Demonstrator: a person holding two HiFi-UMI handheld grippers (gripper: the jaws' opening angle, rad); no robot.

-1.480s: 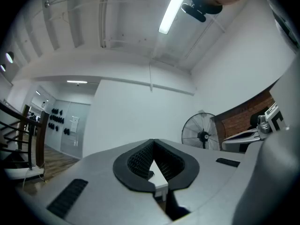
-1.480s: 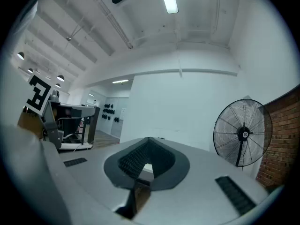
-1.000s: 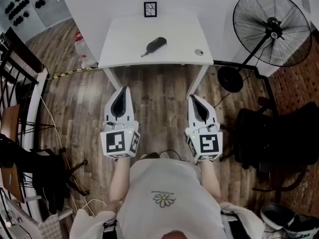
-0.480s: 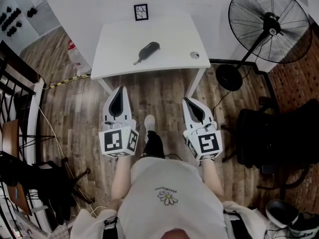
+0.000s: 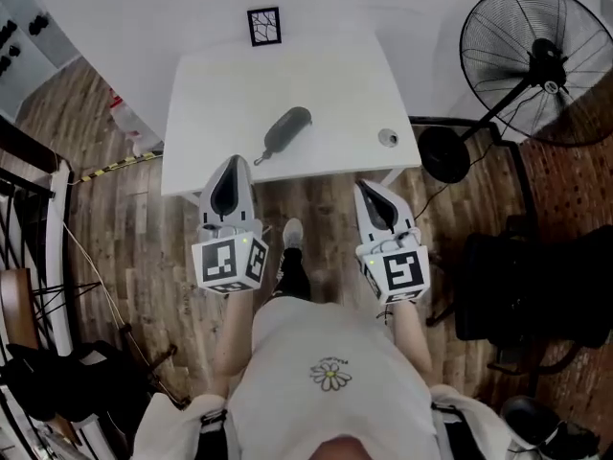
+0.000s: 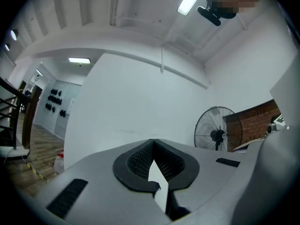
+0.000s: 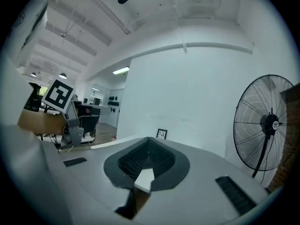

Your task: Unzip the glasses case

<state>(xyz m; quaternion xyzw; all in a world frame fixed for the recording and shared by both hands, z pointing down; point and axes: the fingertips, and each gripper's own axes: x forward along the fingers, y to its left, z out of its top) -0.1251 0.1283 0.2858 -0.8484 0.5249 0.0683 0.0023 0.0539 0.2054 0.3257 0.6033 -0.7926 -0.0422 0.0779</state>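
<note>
While I look down from the head view, the white table (image 5: 206, 94) stands directly ahead of both pairs of jaws, and the big standing fan (image 5: 536, 65) is far off to the right of the right jaws, beyond the table corner.

Both forearms reach forward from the body, side by side and well apart. Each one carries its gripper about level, with the nose toward the table and the marker cube toward my side. The left gripper (image 5: 233, 163) has its tip over the near edge of the table as this view shows it. The right gripper (image 5: 365, 189) has its tip just short of that edge, near the table leg.

In the left gripper view the left gripper (image 6: 153, 141) has its jaws clenched tip to tip, and I see nothing between them, only the white wall and the fan (image 6: 216, 135) to the right. In the right gripper view the right gripper (image 7: 148, 138) is also clenched and empty.

The glasses case (image 5: 287, 127), dark and oval, lies on the table ahead of the left jaws and a little to their right, and ahead and to the left of the right jaws. It touches neither gripper. A thin tail (image 5: 259, 158) goes out from its near end.

Beyond the case, at the far edge, stands a small marker card (image 5: 264, 25). A little round thing (image 5: 387, 138) lies just ahead of the right jaws.
</note>
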